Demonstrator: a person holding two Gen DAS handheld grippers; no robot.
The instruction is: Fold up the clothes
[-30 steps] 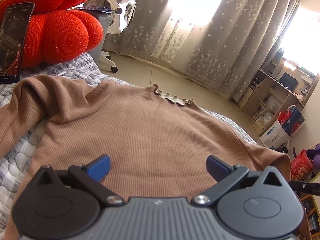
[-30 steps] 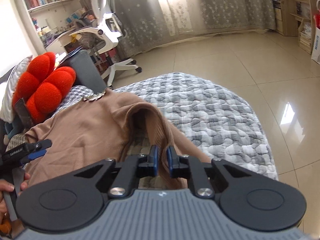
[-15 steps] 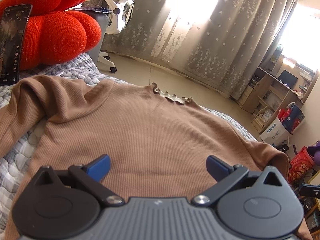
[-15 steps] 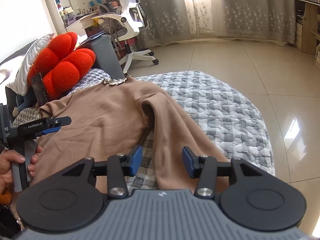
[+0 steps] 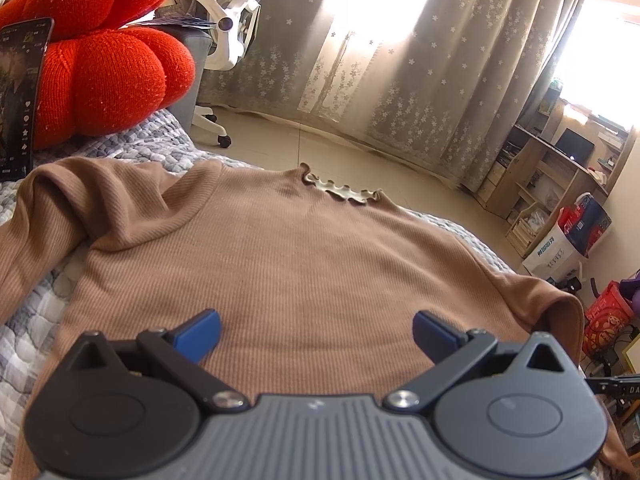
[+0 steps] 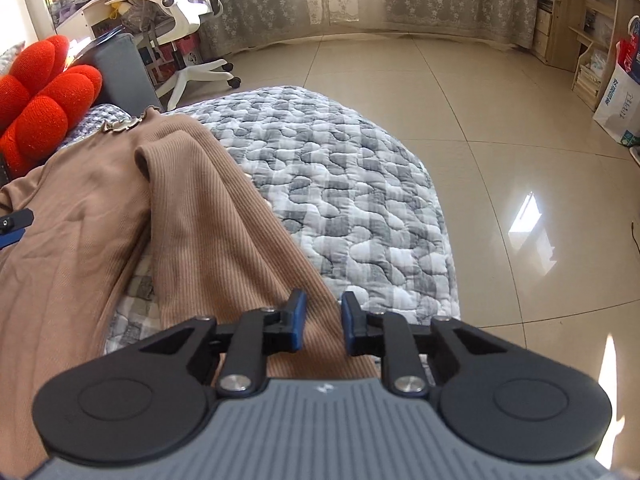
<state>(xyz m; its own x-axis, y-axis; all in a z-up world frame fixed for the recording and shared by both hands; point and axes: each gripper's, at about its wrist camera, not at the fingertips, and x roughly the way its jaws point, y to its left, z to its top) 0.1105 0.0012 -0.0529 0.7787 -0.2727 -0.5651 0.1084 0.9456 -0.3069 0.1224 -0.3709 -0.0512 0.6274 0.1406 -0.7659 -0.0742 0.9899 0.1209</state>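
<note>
Now right gripper (image 6: 323, 326) fingers, just closing, narrowly straddle the ribbed tan sleeve (image 6: 224, 220); left gripper (image 5: 316, 332) fingers gape wide.

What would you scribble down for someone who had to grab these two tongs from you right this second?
Left tongs: wide open, hovering over the lower front of the sweater, holding nothing.
Right tongs: have just been closing; a narrow gap remains with the sleeve between them, not visibly pinched.
The sweater lies face up on the quilt, its other sleeve spread out to the side.
Done: sweater laid out; nothing looks folded.
Left: probably grip this sleeve, fold it across the body, then the other sleeve, then the body.
</note>
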